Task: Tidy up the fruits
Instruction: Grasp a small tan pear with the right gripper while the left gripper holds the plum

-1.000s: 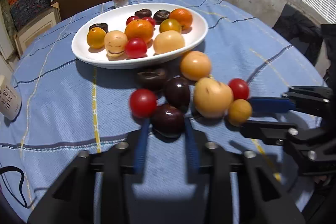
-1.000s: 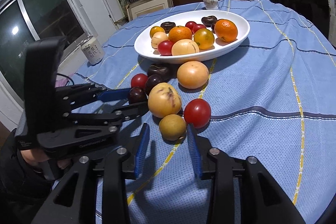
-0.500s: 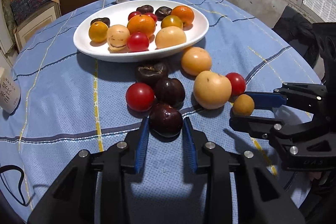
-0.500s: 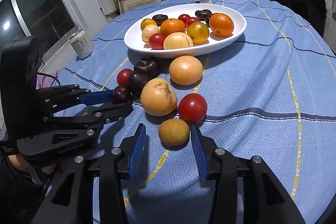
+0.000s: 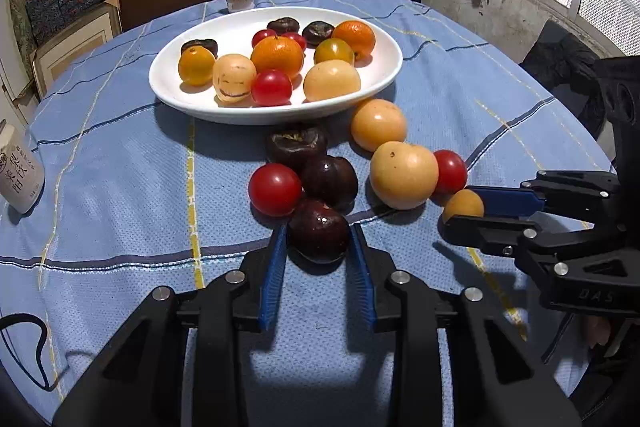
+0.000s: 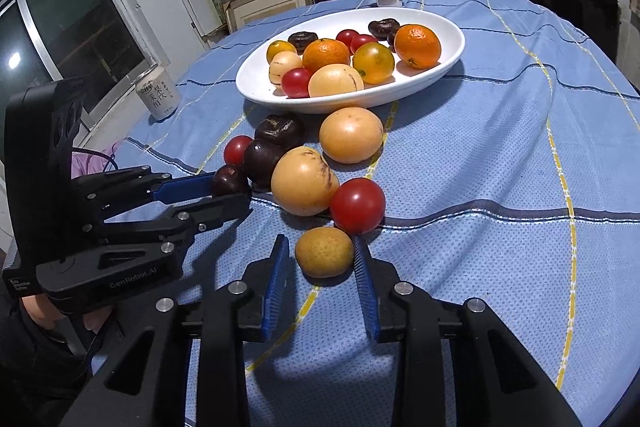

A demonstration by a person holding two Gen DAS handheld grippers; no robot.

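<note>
Nearest, the left claw (image 5: 319, 241) has its blue fingers apart around a dark plum (image 5: 319, 230) on the desk (image 5: 120, 167), pads just beside its flanks. Likewise the right claw (image 6: 321, 253) straddles a small yellow-brown fruit (image 6: 324, 251), fingers apart. Beyond lie a red tomato (image 6: 357, 205), a big yellow fruit (image 6: 304, 181) and more plums. Farther off, the white plate (image 5: 176, 95) holds oranges, tomatoes and dark fruit.

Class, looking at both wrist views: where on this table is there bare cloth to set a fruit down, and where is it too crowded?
Bare cloth lies between the white plate and the can, and right of the red tomato toward the table's edge. It is crowded just before the plate, where loose fruit cluster around the dark plum and small yellow fruit.
</note>
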